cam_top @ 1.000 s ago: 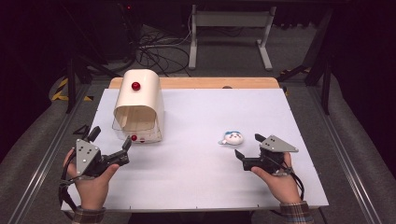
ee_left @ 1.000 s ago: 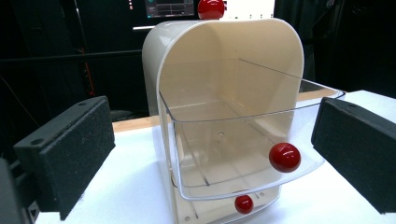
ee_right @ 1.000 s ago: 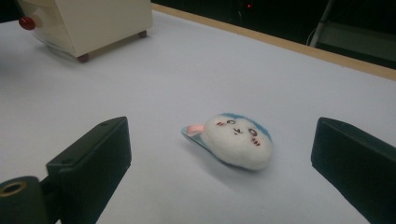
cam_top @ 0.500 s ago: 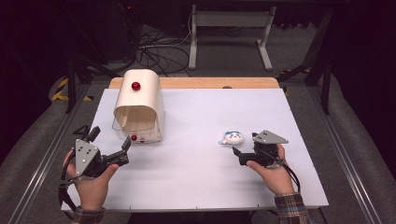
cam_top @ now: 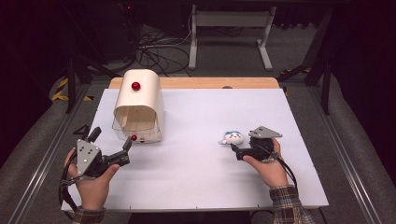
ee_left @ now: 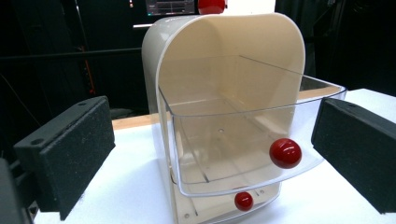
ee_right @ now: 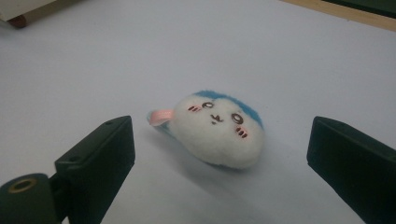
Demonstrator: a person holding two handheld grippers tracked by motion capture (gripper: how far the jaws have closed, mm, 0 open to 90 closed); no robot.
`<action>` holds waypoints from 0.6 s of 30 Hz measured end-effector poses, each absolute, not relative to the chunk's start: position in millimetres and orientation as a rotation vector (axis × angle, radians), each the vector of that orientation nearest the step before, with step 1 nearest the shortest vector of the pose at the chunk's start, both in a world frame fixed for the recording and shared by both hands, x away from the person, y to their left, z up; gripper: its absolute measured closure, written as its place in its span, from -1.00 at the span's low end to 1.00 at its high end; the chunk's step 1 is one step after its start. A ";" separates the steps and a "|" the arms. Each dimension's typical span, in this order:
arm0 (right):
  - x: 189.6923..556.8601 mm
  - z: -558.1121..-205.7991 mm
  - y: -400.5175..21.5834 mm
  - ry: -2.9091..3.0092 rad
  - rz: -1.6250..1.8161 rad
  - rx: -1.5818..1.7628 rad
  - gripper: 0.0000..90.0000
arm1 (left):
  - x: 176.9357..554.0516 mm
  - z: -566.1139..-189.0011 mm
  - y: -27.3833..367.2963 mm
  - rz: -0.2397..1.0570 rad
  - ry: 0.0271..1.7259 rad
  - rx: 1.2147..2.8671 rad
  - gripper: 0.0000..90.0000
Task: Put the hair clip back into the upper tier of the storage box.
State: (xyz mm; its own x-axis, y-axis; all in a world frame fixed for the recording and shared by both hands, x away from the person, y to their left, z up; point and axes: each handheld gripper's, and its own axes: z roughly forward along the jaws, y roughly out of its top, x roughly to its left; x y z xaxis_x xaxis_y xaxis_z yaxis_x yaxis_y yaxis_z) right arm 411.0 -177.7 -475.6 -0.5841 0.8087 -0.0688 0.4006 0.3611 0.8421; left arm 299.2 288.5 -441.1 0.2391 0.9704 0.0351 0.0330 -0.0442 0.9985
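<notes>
A small white plush toy [cam_top: 232,137] with a blue top lies on the white table [cam_top: 196,186], right of centre. My right gripper [cam_top: 235,150] sits just behind it and points at it. Its jaws have just been closing a little but stand open. In the right gripper view the toy [ee_right: 217,128] lies just ahead of the gap between the pads [ee_right: 100,156], untouched. A cream cabinet [cam_top: 138,100] stands at the back left with its clear drawer [ee_left: 243,140] pulled out, a red knob [ee_left: 285,153] on its front. My left gripper [cam_top: 111,139] is open, facing the drawer.
A second red knob [cam_top: 136,86] sits on the cabinet's top and a third [ee_left: 243,201] low on its front. A wooden strip [cam_top: 196,83] borders the table's far edge. Beyond it are a metal stand [cam_top: 229,28] and cables on the floor.
My right hand has moved left across the table, closer to the plush toy. The left hand and the cabinet have stayed where they were.
</notes>
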 end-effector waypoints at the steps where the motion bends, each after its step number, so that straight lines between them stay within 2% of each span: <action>1: 411.0 -475.6 -177.7 2.148 1.132 1.048 -0.81 | 299.2 -441.1 288.5 1.039 1.037 1.371 -1.00; 18: 431.1 -481.1 -163.7 2.197 1.055 1.082 -0.78 | 299.1 -441.6 290.9 1.050 1.059 1.356 -1.00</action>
